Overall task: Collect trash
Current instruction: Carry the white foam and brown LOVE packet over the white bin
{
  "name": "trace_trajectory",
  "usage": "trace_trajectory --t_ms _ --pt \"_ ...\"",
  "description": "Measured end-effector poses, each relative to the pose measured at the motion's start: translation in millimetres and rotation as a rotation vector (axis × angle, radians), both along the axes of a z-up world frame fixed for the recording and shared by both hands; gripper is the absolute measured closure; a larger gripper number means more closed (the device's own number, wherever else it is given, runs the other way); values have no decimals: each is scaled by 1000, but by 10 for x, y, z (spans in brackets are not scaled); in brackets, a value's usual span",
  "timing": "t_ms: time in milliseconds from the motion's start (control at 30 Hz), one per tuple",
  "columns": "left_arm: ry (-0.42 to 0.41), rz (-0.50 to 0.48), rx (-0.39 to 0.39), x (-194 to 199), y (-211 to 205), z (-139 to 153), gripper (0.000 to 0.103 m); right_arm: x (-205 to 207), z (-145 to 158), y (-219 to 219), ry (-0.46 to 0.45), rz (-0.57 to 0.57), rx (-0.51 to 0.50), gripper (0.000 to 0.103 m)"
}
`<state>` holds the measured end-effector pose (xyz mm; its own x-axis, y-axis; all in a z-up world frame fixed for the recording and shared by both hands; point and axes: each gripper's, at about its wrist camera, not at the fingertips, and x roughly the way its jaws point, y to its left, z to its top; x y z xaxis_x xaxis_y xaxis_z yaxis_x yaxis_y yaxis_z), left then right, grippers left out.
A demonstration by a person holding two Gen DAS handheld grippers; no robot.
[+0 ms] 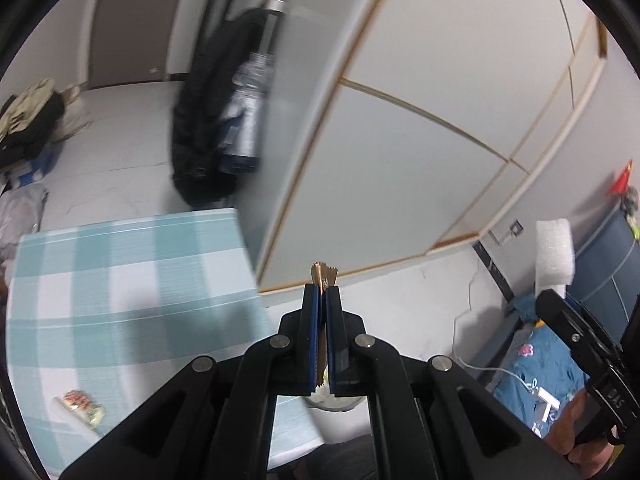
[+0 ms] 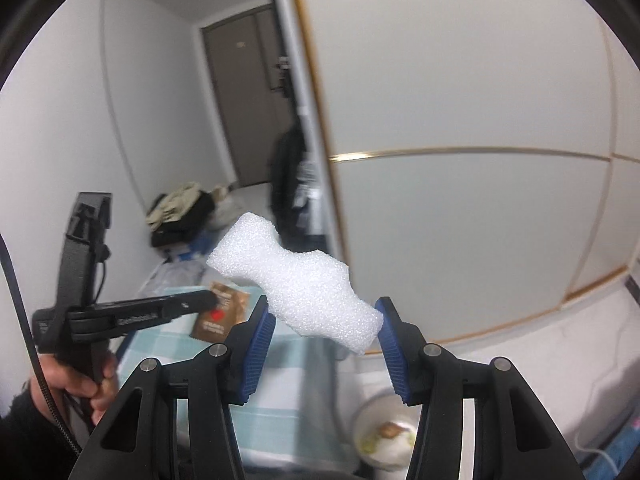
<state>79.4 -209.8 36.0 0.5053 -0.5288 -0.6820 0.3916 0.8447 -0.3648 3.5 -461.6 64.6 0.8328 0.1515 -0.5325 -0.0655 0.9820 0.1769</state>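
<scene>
My left gripper is shut on a brown foil wrapper, held in the air past the table's right edge; the wrapper also shows in the right wrist view. My right gripper holds a white foam piece between its blue pads; the foam also shows in the left wrist view. A white trash bin with scraps inside stands on the floor below. A small printed wrapper lies on the checked table.
White sliding wardrobe doors rise behind. A black jacket hangs at the left of them. Clothes and bags are piled on the floor. A blue patterned bed with a white cable lies at the right.
</scene>
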Motion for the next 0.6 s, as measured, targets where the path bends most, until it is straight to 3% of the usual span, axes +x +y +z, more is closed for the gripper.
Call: trace_trajectory --t_ms 333,600 --pt "68 -165 37 156 -836 -330 103 199 -721 -718 159 -133 56 53" --pt "195 -206 101 385 -1234 -909 103 466 -1589 -1051 343 -157 152 53"
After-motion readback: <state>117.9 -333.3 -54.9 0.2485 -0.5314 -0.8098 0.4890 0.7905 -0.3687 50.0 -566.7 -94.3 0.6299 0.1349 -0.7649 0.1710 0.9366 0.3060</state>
